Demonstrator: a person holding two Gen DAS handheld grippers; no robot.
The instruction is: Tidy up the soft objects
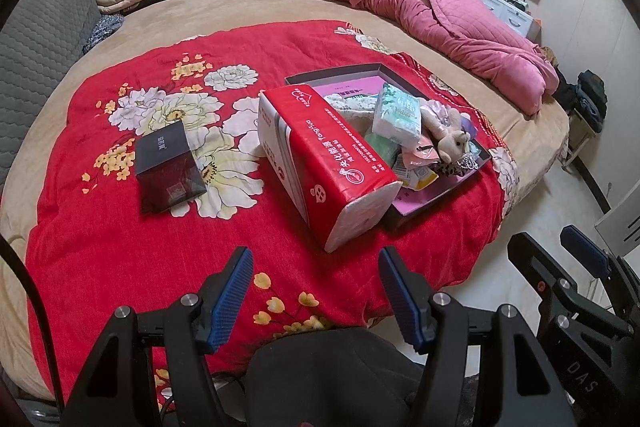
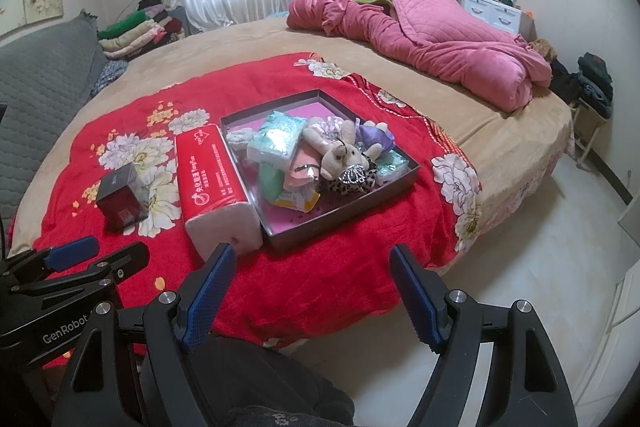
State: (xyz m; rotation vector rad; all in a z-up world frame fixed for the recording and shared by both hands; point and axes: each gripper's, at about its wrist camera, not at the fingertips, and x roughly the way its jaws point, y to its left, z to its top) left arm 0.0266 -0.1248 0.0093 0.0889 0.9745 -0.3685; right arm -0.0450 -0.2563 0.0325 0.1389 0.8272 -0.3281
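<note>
Tissue pack [image 1: 320, 159], the big red one, lies on the red flowered blanket [image 1: 100, 227] on the bed, and its side leans against the left wall of the shallow box tray [image 2: 340, 223]. In the tray the smaller soft things are already piled: a pale green tissue packet [image 2: 276, 143], a little plush bear [image 2: 340, 155], some pouches I cannot name. A dark glossy box [image 1: 168, 167] stands apart on the blanket, to the left of the red pack.

Both my tools hang over the near edge of the bed and hold nothing. On my left gripper [image 1: 316, 295] the jaws are spread wide, and on my right gripper [image 2: 310, 291] the same.

I think the step now is to choose the next thing, probably the red pack. To do it well I would come from above across its narrow width, close slowly because it squashes, and lift it straight so it does not drag the tray wall. The other tool can steady the tray.

Hard to see: what lies under the pile, and whether the tray has room for such a large pack. The leopard-patterned item with a sparkling piece beside the bear is not clear to me. I also cannot tell if the dark box is soft.
</note>
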